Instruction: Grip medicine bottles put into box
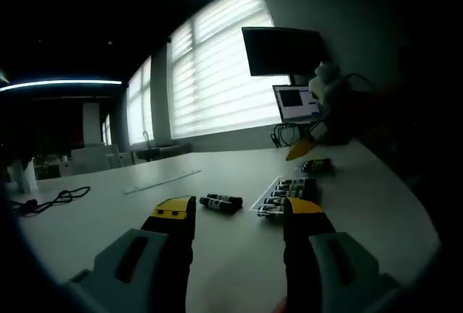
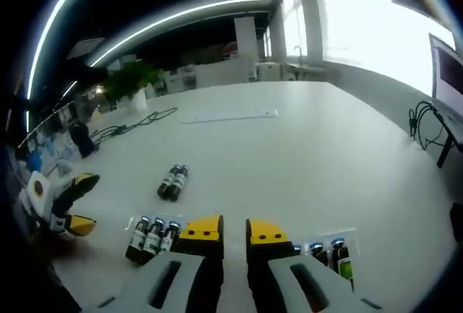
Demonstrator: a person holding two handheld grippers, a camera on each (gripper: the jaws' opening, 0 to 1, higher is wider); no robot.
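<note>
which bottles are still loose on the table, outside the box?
The pair of bottles lying side by side on the bare white table, apart from the box; the other bottles sit in rows inside it.

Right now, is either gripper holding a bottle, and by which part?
Nothing is held. The left gripper is open above the table, short of the two loose bottles. The right gripper hovers over the box of bottles, nothing between its jaws.

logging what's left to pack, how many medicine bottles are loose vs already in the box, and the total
loose bottles: 2
boxed bottles in the box: 6 showing, 3 on each side of the right gripper, which may hide more
total showing: 8
</note>
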